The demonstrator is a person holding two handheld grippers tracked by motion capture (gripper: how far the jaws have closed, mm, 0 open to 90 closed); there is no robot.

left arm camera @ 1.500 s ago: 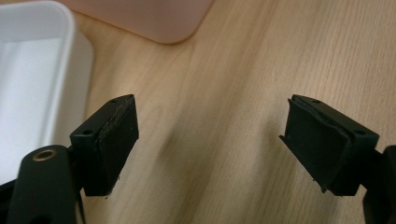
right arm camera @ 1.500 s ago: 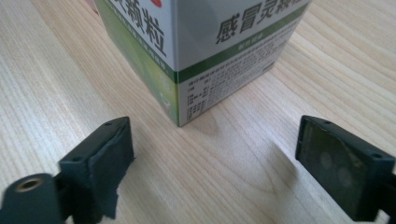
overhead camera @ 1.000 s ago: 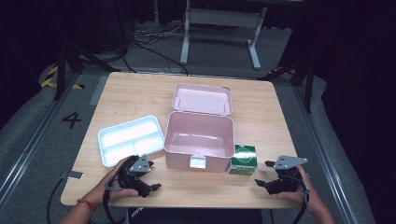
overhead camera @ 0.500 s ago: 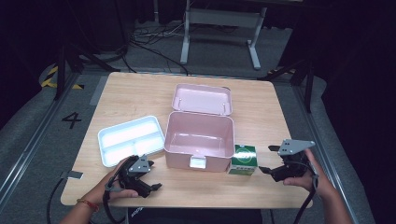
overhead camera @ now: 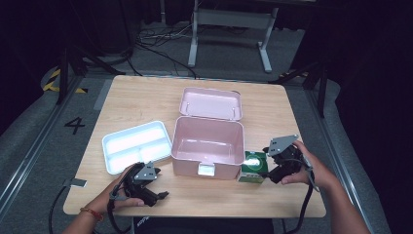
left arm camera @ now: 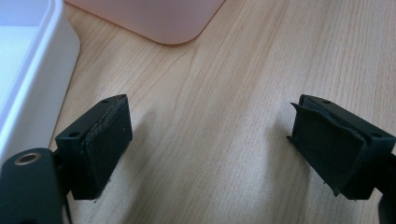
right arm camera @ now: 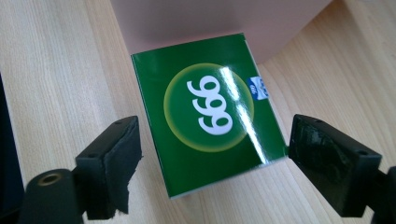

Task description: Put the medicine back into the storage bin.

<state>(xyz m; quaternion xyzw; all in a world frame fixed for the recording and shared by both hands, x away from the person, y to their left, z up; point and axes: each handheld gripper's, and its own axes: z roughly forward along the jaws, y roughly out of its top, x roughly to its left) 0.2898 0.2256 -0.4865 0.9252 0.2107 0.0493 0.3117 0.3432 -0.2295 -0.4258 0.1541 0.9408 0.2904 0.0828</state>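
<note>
Right claw point(right arm camera: 212, 175) has risen over green box point(right arm camera: 210, 112), unclosed.

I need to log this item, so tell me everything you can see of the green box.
The green box is a small glossy carton, seemingly cardboard, with a pale green-yellow circle bearing white "999" and a small blue mark near one corner. It looks closed and rests on the wooden table, close against the pink case. The right gripper has its open jaws on either side, pads not touching it.

dark room; grey floor point(overhead camera: 44, 136); wooden table point(overhead camera: 141, 97).
</note>
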